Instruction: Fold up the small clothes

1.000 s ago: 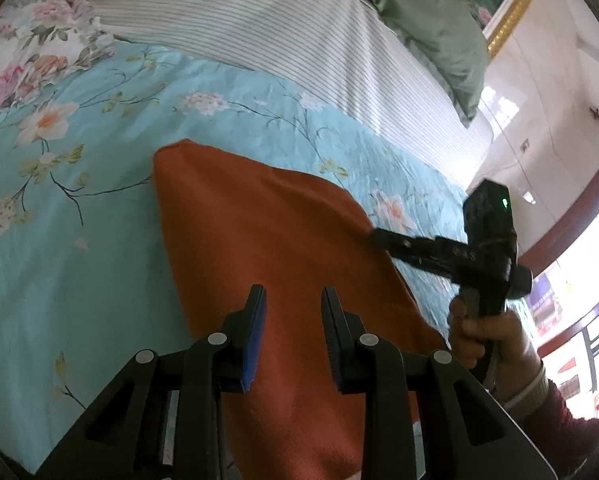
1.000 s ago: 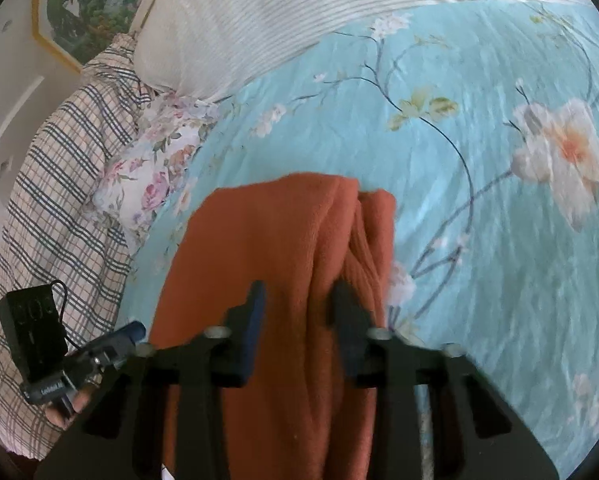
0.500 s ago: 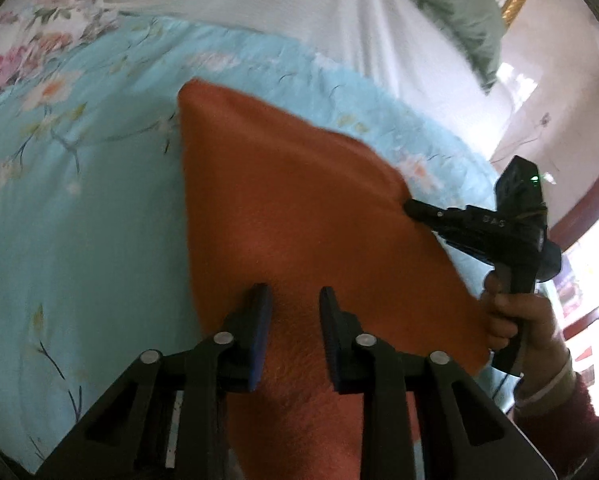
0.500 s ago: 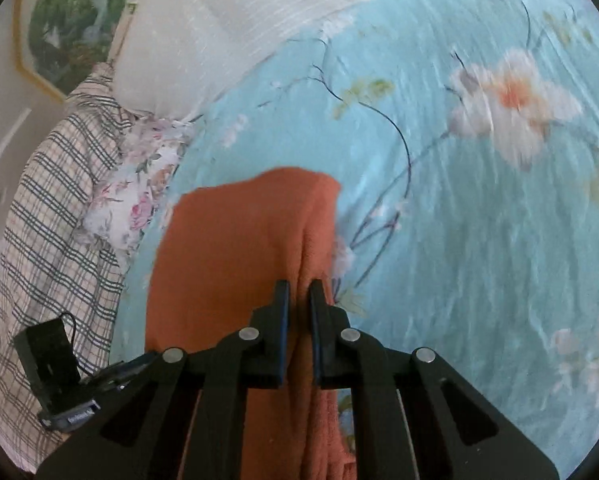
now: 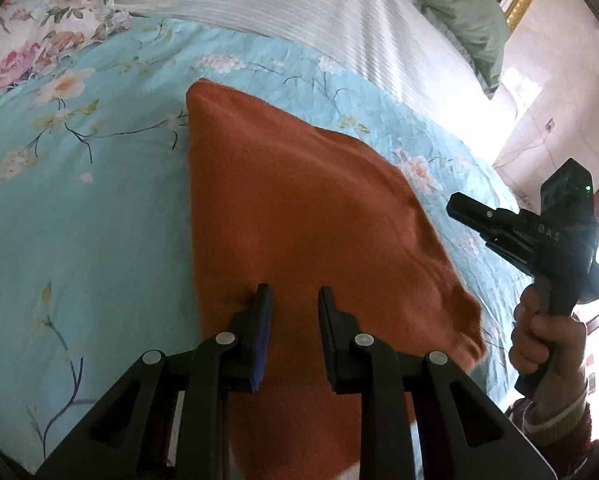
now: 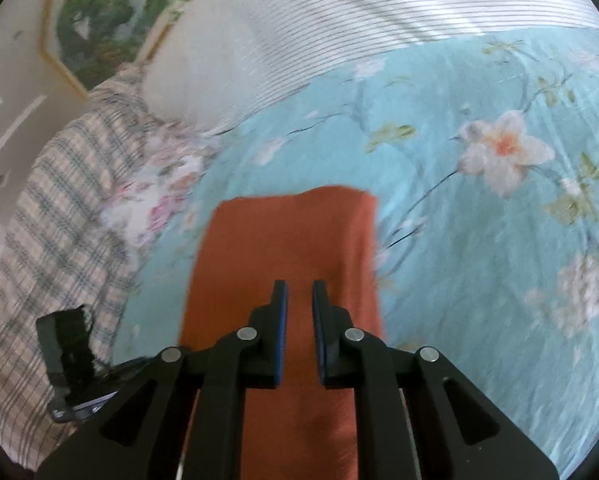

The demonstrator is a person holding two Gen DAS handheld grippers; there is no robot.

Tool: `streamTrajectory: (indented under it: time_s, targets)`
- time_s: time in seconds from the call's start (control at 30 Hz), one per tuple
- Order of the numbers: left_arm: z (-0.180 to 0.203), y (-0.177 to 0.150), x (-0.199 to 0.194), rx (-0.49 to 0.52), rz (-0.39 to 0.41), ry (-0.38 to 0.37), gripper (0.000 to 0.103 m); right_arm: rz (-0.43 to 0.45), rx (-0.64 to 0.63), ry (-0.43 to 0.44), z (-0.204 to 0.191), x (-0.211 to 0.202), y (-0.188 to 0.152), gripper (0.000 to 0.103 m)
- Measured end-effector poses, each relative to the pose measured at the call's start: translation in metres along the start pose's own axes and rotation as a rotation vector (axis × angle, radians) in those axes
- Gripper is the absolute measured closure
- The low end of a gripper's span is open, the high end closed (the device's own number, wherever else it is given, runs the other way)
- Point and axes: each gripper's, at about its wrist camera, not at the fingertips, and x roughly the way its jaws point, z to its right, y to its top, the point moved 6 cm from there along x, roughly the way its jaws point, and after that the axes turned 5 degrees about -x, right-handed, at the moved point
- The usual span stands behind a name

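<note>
The orange garment (image 5: 299,216) is lying flat on the blue floral bedspread (image 5: 79,208), already doubled into a long strip, its long axis running away from the person toward the striped pillow (image 5: 339,12) at the head of the bed.

The left gripper (image 5: 291,300) is hovering over the near end of the strip, jaws standing a little apart with cloth showing behind the gap; whether the tips are touching the fabric cannot be told, and nothing appears pinched.

The right gripper (image 6: 297,294) is opening, its jaws slightly parted and nothing between them. In the left wrist view it is standing clear of the garment's right-hand edge, held in a hand (image 5: 547,332), well off the cloth.

Judgement: the left gripper is the nearer of the two. The next fold would likely run across the long axis, near end carried toward the far corner (image 5: 197,90), so both grippers would need the near edge
</note>
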Motion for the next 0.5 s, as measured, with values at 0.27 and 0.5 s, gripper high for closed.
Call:
streamTrajectory:
  time_s: [0.27, 0.5]
  targets:
    - [0.005, -0.022, -0.013, 0.035, -0.004, 0.013, 0.08, -0.08, 0.015, -0.004, 0.005, 0.051, 0.014, 0.089]
    - [0.0, -0.027, -0.005, 0.025, -0.016, 0.02, 0.08, -0.063, 0.141, -0.078, 0.051, 0.058, 0.008, 0.103]
